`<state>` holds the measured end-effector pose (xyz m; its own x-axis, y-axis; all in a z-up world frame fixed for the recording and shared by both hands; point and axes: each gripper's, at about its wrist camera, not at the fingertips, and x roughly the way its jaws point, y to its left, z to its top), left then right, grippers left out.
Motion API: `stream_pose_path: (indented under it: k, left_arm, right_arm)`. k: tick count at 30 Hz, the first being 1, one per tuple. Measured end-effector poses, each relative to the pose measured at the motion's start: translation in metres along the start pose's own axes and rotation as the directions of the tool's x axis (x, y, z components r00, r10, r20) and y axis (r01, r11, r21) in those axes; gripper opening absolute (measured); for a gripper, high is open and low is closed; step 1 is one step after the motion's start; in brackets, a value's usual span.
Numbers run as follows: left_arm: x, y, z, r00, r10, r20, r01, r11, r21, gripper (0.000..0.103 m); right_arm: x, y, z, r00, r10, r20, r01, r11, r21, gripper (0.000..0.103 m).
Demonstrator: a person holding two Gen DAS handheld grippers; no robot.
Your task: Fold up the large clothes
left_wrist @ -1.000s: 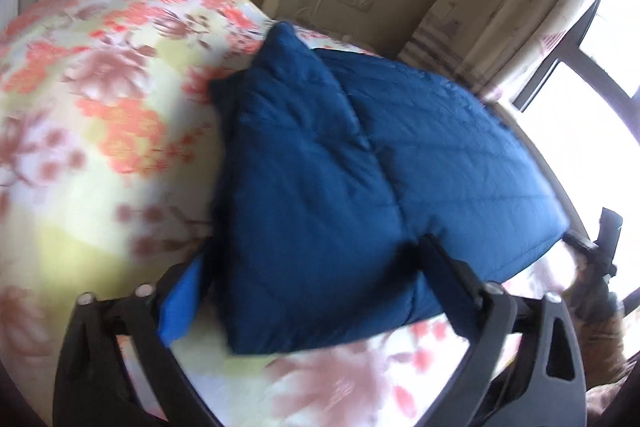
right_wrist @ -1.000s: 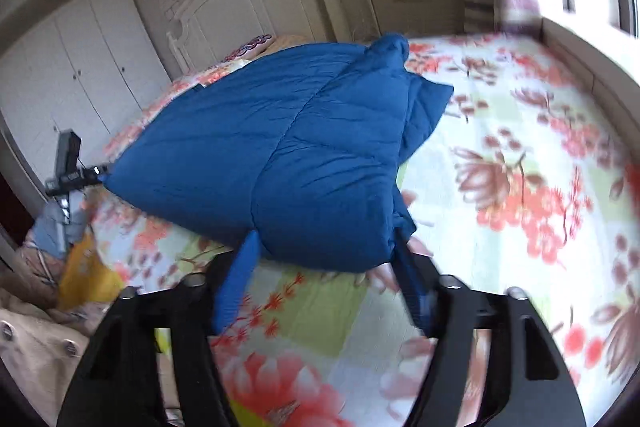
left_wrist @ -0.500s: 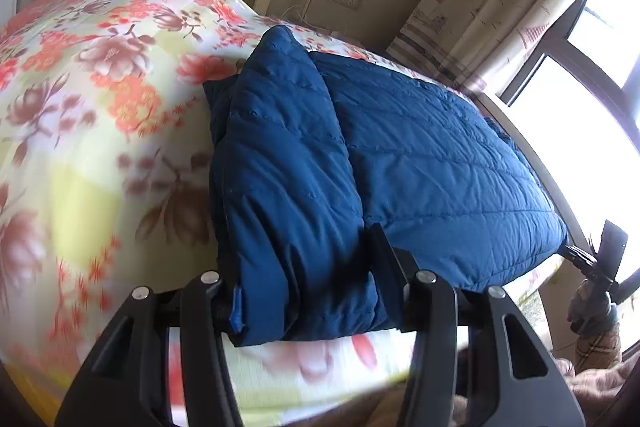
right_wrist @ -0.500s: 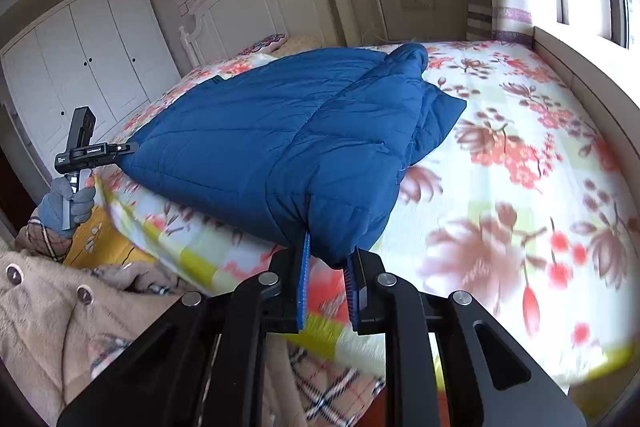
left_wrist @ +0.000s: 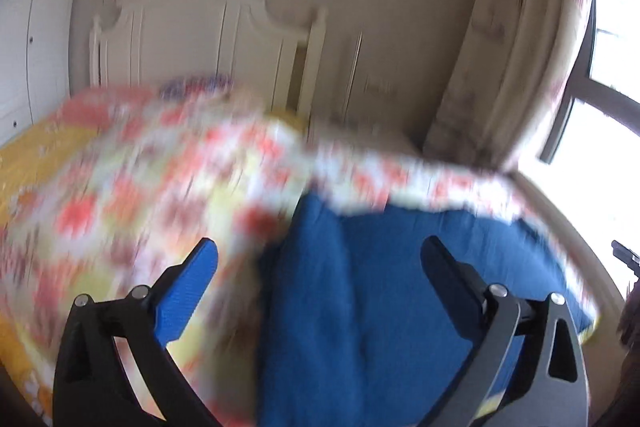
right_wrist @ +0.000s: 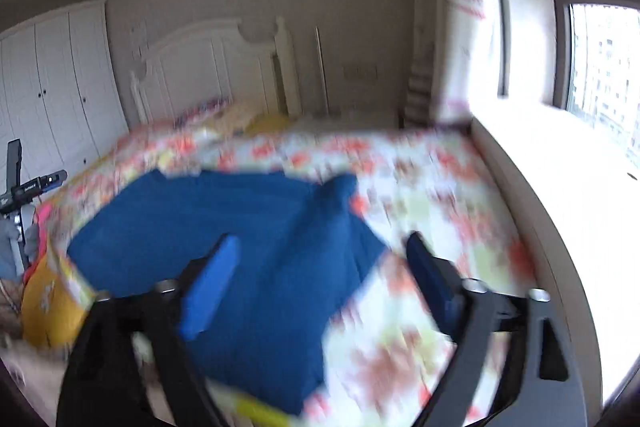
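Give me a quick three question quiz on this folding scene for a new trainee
1. True or false: the left gripper is clamped on the blue jacket.
2. What does the blue jacket lie on? A) floral bedspread B) wooden floor C) chair
3. Fill in: the right gripper has its jaws ____.

Key: 1 false; 2 A; 3 open.

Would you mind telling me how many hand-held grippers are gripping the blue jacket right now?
0. The left hand-held gripper and right hand-held gripper both hover open above the blue jacket.
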<state>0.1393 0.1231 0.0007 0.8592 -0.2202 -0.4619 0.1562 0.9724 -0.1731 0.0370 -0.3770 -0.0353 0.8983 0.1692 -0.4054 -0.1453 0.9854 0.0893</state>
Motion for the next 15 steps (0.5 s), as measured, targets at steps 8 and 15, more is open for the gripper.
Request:
stream_pose_path:
  k: [8, 15]
  left_arm:
    - [0.148, -0.102, 0.047, 0.978, 0.09, -0.189, -0.06, 0.985, 0.163, 0.101]
    - [0.28, -0.117, -0.023, 0.866, 0.094, -0.491, -0.011, 0.986, 0.169, 0.101]
  right_arm:
    - [0.177, 0.102, 0.063, 0.974, 0.002, -0.225, -0.018, 0.997, -0.071, 0.092]
    - [0.291, 0.118, -0.002, 0.868, -0.062, -0.492, 0.003, 0.993, -0.121, 0.096]
